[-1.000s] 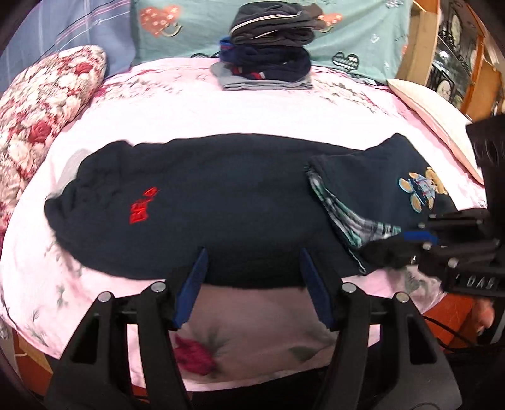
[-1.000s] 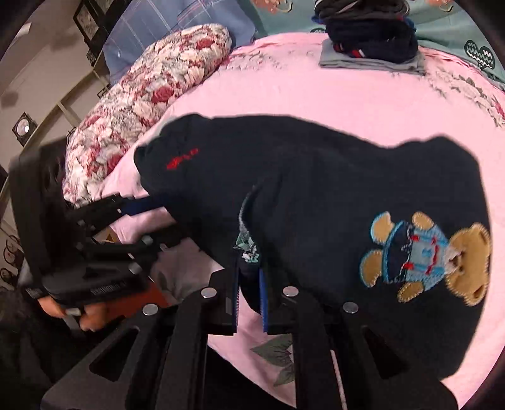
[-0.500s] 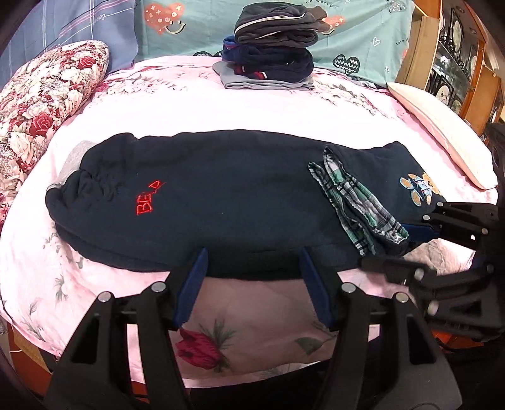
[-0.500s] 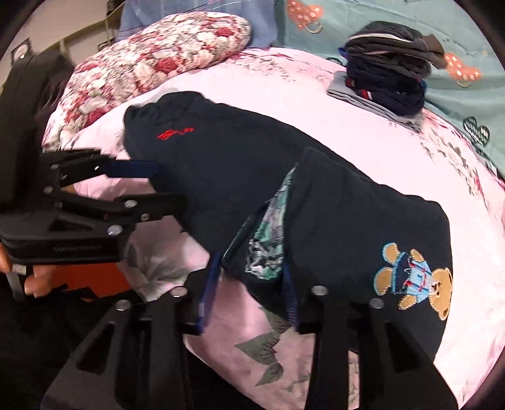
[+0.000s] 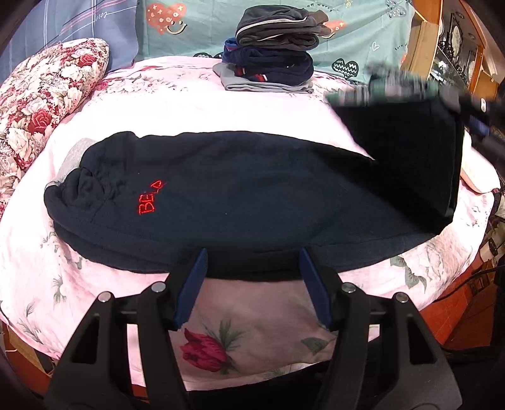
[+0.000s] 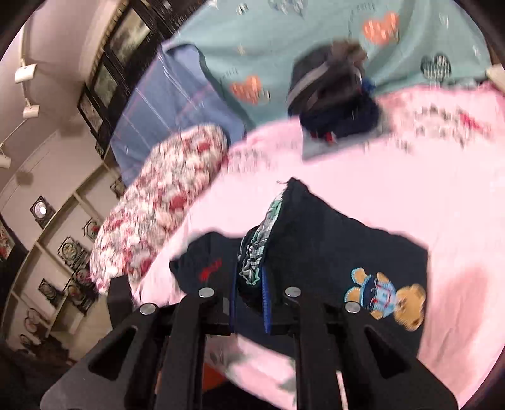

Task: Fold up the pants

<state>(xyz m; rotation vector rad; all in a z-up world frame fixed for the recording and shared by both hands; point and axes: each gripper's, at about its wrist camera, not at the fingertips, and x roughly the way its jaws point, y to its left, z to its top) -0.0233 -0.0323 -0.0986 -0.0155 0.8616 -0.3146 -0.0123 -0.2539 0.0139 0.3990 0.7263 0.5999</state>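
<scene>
Dark navy pants (image 5: 240,202) with red stitched letters lie lengthwise across the pink floral bed sheet (image 5: 189,104). My left gripper (image 5: 252,255) is open at the pants' near edge, and its blue pads straddle bare fabric without pressing it. My right gripper (image 6: 249,284) is closing on the waistband, with the plaid lining (image 6: 262,233) pinched between its pads. That end hangs lifted above the bed (image 5: 410,151), blurred in the left wrist view. A teddy bear patch (image 6: 388,296) shows on the raised part.
A stack of folded clothes (image 5: 271,53) sits at the back of the bed against teal bedding (image 5: 195,28). A floral pillow (image 5: 41,104) lies at the left and a cream pillow (image 5: 476,176) at the right. The bed's front edge drops off below my left gripper.
My right gripper has risen with the waistband end, which now hangs above the bed instead of lying folded on it. The left gripper has stayed put.
</scene>
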